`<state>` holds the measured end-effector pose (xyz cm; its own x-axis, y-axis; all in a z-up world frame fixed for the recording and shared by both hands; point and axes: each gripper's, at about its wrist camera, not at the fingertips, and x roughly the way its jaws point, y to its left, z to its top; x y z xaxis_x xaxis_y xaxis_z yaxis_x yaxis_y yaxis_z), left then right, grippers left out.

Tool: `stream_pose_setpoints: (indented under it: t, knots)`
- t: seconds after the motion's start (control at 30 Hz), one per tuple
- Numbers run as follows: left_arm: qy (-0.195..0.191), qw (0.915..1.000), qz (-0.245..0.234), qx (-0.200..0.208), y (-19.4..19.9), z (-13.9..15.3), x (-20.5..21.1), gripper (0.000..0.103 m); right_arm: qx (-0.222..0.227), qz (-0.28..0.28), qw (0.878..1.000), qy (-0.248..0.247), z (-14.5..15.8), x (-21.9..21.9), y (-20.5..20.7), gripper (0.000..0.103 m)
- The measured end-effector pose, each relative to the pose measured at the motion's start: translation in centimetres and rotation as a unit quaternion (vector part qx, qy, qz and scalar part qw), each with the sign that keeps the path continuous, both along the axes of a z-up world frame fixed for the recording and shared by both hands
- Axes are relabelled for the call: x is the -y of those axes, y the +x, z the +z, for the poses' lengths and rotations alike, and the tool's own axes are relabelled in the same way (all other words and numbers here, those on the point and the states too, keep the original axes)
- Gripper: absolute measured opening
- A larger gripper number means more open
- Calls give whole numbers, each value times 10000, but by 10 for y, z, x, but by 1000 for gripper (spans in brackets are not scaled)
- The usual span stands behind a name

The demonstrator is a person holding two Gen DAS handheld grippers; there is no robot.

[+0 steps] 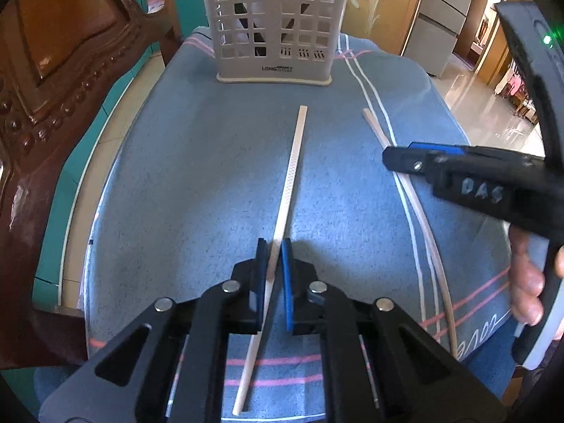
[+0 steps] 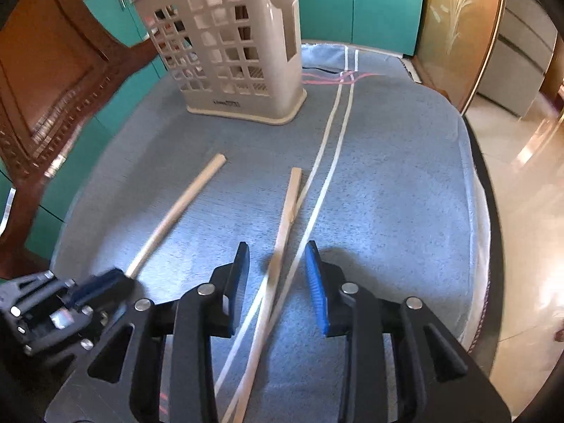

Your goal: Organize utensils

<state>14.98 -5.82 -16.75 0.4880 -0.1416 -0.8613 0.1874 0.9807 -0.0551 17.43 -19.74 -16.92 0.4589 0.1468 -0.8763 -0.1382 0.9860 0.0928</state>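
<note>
Two pale chopsticks lie on a blue towel (image 1: 176, 183). My left gripper (image 1: 274, 246) is shut on the left chopstick (image 1: 294, 162), which points toward a beige utensil holder (image 1: 275, 24). In the right wrist view the same chopstick (image 2: 176, 211) runs into the left gripper (image 2: 105, 282). My right gripper (image 2: 278, 250) is open, its jaws on either side of the right chopstick (image 2: 285, 218), which lies on the towel (image 2: 387, 194). The right gripper (image 1: 398, 157) and right chopstick (image 1: 375, 128) also show in the left wrist view. The holder (image 2: 229, 53) stands at the towel's far end.
A carved wooden chair (image 1: 53, 88) stands close on the left, also in the right wrist view (image 2: 53, 81). Dark utensils show inside the holder. The towel has white stripes (image 2: 335, 134). Tiled floor (image 1: 493, 112) lies beyond the right edge.
</note>
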Motion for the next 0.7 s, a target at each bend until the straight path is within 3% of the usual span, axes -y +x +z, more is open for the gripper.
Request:
stream_pose_setpoints:
  t: [0.2,0.33,0.5,0.6,0.7]
  knots:
    - [74,10000,40,-5,41,-4,-2,18,125,58,9988,-462,-4,-10,-2,34]
    - [220,9997,-15,-52,70,-2,6,20,123,10,9990,-437,-7,-11,0,37]
    - [76,9999,-43,-114,91,6,7,22,223,37,9992,-334,-10,-8,0,39]
    - [92,9998,-146,-135,106,9,13,34,251,32,9989,-392,-9,-9,0,41]
    - [390,9982,-335,-293,124,-2,27,35,297,45,9987,-410,-9,-10,-2,41]
